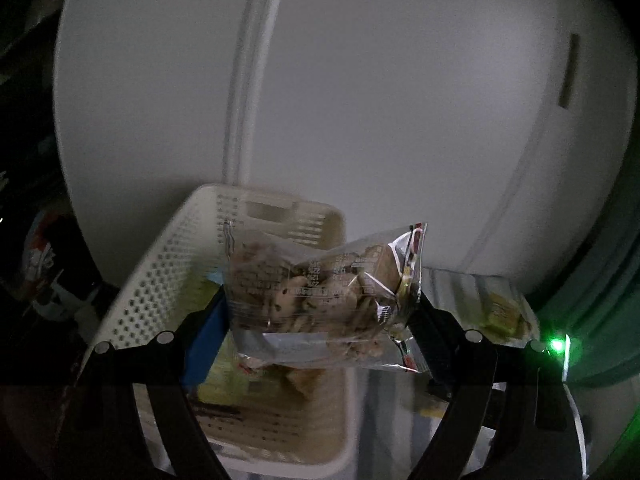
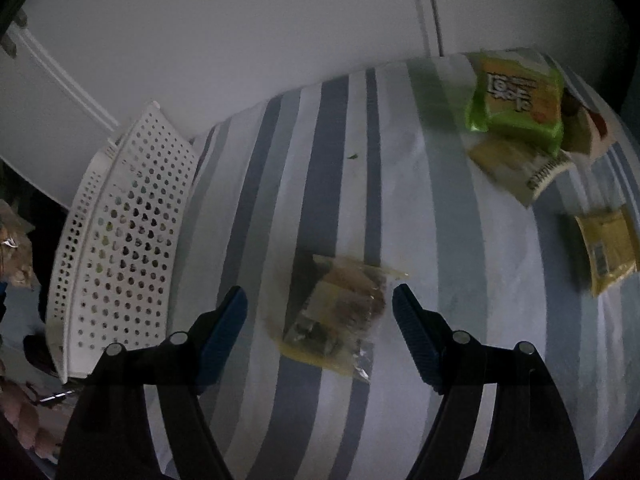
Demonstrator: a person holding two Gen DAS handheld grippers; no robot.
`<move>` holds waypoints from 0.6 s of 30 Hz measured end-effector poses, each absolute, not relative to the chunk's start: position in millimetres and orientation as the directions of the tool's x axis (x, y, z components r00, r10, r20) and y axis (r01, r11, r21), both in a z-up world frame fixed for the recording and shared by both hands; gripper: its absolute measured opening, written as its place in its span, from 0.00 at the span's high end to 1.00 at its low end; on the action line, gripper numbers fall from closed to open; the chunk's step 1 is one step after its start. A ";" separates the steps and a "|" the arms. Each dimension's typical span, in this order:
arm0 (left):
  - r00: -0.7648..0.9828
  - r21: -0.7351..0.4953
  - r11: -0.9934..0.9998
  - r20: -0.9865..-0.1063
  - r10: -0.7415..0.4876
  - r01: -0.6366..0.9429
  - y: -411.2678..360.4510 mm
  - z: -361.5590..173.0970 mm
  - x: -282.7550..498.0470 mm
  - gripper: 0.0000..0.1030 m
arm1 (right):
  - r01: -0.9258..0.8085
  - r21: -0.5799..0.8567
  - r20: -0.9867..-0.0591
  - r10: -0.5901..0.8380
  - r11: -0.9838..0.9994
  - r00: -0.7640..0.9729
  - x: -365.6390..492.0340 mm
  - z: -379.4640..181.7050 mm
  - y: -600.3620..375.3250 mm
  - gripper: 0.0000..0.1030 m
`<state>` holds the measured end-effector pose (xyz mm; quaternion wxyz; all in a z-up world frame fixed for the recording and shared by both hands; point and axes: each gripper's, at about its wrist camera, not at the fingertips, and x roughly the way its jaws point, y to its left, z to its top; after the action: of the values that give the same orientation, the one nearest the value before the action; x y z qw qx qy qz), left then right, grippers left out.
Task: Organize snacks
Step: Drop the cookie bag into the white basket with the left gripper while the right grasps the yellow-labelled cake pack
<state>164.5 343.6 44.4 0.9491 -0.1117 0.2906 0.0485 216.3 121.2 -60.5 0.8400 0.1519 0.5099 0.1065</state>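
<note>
While the left gripper [image 1: 320, 312] has its fingers clamped on a clear bag of biscuits [image 1: 320, 300], one finger on each side of the bag, the bag hangs above the white perforated basket [image 1: 160, 264]. Other packets lie blurred on the basket's floor. Behind the basket stands a pale panelled door [image 1: 360, 100].

The right gripper [image 2: 320, 320] has its blue-padded fingers [image 2: 224, 328] spread apart, one on either side of a small clear snack packet [image 2: 332, 312] lying flat on the striped blue-and-white cloth [image 2: 460, 280]; whether they touch it cannot be told. To their left the basket stands at the cloth's edge. Farther off on the right lie a green packet [image 2: 516, 96] resting on a pale one [image 2: 516, 164], and a yellow packet [image 2: 608, 248] apart from them.
</note>
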 end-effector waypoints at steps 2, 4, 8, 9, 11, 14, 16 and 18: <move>0.819 -0.200 0.963 -0.573 0.037 -0.183 355.6 39.3 166.2 0.17 | -0.019 0.318 -0.841 0.291 0.948 0.456 220.4 -62.3 127.2 0.37; 0.809 -0.211 0.955 -0.586 0.048 -0.209 367.2 34.7 169.5 0.16 | -0.010 0.292 -0.856 0.266 0.956 0.444 223.7 -65.9 129.6 0.45; 0.796 -0.227 0.941 -0.602 0.066 -0.250 377.8 27.6 170.4 0.15 | -0.013 0.246 -0.865 0.225 0.969 0.448 225.1 -69.0 136.5 0.57; 0.792 -0.232 0.939 -0.607 0.066 -0.256 379.7 26.3 171.1 0.14 | -0.018 0.232 -0.867 0.215 0.973 0.449 224.9 -68.9 137.9 0.58; 0.786 -0.241 0.935 -0.616 0.060 -0.260 382.8 23.7 172.0 0.14 | -0.026 0.225 -0.867 0.213 0.974 0.450 223.8 -69.5 139.1 0.60; 0.782 -0.247 0.932 -0.620 0.058 -0.265 384.0 22.3 171.3 0.14 | -0.029 0.222 -0.866 0.211 0.975 0.453 221.2 -69.5 140.2 0.61; 0.782 -0.251 0.931 -0.620 0.056 -0.266 385.6 21.5 172.4 0.14 | -0.027 0.226 -0.865 0.213 0.974 0.453 216.1 -68.2 140.9 0.62; 0.789 -0.251 0.931 -0.611 0.060 -0.265 387.0 22.9 169.2 0.14 | -0.023 0.231 -0.864 0.216 0.973 0.456 202.8 -67.0 131.9 0.62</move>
<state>169.2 387.0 22.9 0.9315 -0.1640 0.3127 0.0871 202.8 131.9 -67.0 0.8480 0.0933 0.5169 0.0705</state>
